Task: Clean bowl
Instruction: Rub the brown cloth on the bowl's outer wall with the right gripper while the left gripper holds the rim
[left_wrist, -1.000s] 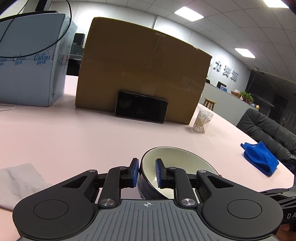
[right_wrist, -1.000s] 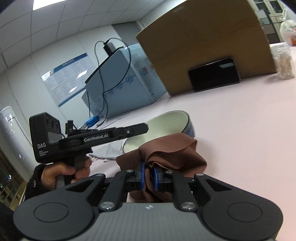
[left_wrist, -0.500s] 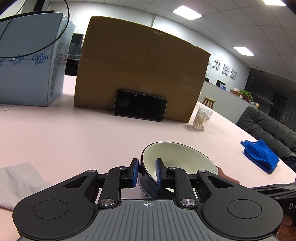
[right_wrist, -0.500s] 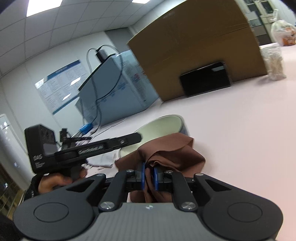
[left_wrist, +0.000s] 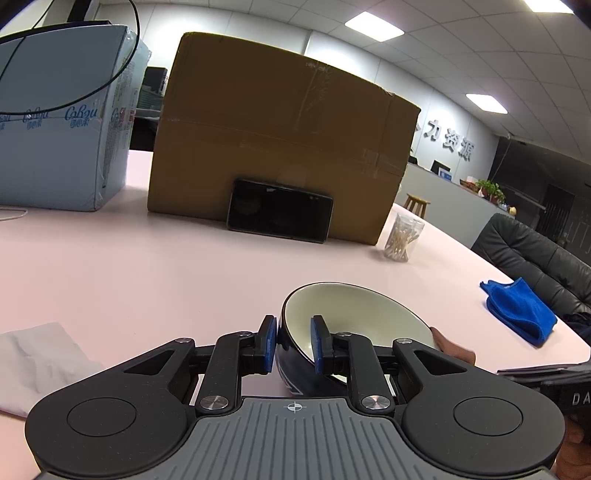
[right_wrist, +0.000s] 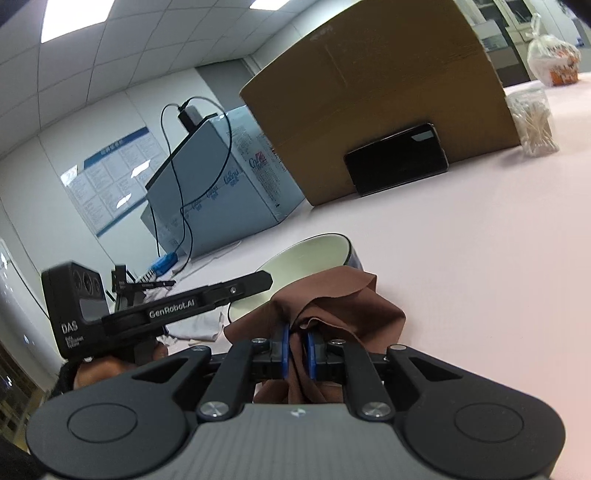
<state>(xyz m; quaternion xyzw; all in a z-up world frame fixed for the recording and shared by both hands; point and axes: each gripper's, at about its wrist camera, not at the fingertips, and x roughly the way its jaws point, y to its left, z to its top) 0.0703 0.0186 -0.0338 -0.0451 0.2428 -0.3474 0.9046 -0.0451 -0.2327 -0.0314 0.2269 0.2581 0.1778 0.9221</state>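
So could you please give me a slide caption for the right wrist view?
Right hand-held gripper clamps a brown cloth beside the tilted bowl held by the left hand-held gripper.

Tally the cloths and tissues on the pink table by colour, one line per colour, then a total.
Brown: 1, the brown cloth pinched in the right hand-held gripper at the bowl
Blue: 1, the blue cloth
White: 1, the white tissue
Total: 3

Ceiling panels (left_wrist: 373, 24) glaring (fisheye-bent edges), room dim, sharp.
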